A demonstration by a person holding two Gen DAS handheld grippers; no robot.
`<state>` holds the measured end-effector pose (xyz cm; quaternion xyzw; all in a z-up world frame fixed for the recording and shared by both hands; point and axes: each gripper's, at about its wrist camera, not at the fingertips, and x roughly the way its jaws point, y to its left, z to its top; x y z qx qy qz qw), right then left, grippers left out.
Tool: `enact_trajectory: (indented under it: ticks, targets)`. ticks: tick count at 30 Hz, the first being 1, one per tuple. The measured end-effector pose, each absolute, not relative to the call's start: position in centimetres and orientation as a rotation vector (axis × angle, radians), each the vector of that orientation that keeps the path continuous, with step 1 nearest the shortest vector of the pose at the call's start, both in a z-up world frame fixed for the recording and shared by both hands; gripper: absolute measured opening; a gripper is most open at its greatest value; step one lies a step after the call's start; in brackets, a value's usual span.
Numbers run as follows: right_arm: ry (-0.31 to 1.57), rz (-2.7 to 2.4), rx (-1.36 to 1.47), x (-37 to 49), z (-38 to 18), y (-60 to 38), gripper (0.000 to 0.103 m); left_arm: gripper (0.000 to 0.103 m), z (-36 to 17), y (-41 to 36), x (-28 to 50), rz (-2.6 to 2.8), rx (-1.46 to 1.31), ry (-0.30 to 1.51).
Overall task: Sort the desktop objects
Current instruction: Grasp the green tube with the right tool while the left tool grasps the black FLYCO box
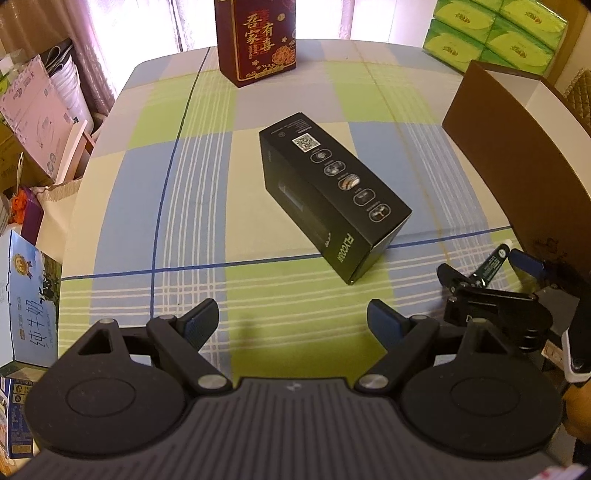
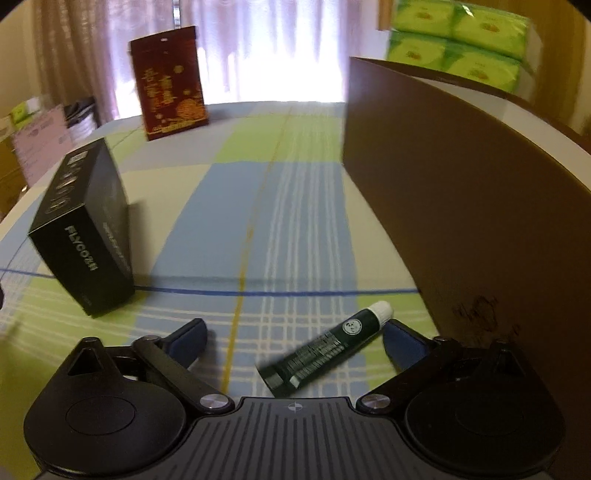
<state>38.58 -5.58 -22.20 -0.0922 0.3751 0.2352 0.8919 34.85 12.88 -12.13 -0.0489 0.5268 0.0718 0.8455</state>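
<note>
On a table (image 1: 122,206) spread with a checked cloth in green, blue and cream, a long black box (image 1: 332,195) lies on its side near the middle, and a dark red box with gold lettering (image 1: 255,40) stands upright at the far edge, by the curtained window. The left gripper (image 1: 293,319) hangs above the cloth just short of the black box, its jaws spread wide and holding nothing. Off to the right, the right gripper (image 2: 293,343) is low over a small dark green tube with a white cap (image 2: 325,349) that lies flat on the cloth; the tube sits between the spread jaws, its cap end close beside the right-hand finger, not pinched. A big brown box (image 2: 461,206) stands just right of the tube. Green tissue packs (image 1: 498,33) are stacked behind it.
</note>
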Motion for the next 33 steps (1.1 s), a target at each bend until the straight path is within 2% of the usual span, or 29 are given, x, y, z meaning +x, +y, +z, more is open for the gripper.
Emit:
enact_trajectory:
  ticks: [5, 6, 8, 9, 11, 23, 29, 31, 33]
  targets:
    - [0.765, 0.562, -0.23, 38.5, -21.6, -5.2, 0.055, 0.085, -12.5, 13.2, 34.8, 0.164, -0.109, 1.123]
    - [0.766, 0.574, -0.238, 38.4, -21.6, -5.1, 0.051, 0.085, -12.6, 13.3, 34.8, 0.164, -0.111, 1.124]
    - [0.772, 0.6, -0.251, 38.1, -21.3, -4.9, 0.033, 0.085, -12.5, 13.3, 34.9, 0.161, -0.114, 1.12]
    - [0.776, 0.607, -0.258, 38.0, -21.3, -4.8, 0.029, 0.085, -12.4, 13.2, 34.9, 0.16, -0.116, 1.116]
    - [0.787, 0.618, -0.267, 37.9, -21.3, -4.8, 0.013, 0.085, -12.2, 13.1, 34.9, 0.154, -0.121, 1.105]
    - [0.812, 0.629, -0.285, 36.2, -20.8, -6.4, 0.013, 0.088, -8.7, 12.8, 38.4, 0.101, -0.227, 0.97]
    - [0.822, 0.625, -0.277, 36.1, -20.6, -7.0, 0.013, 0.088, -10.9, 12.0, 44.1, 0.14, -0.198, 1.045]
    - [0.828, 0.621, -0.269, 36.1, -20.5, -7.3, 0.013, 0.082, -12.2, 11.7, 45.4, 0.158, -0.157, 1.094]
    - [0.831, 0.618, -0.261, 36.1, -20.5, -7.6, 0.013, 0.07, -13.2, 11.5, 46.1, 0.147, -0.125, 1.13]
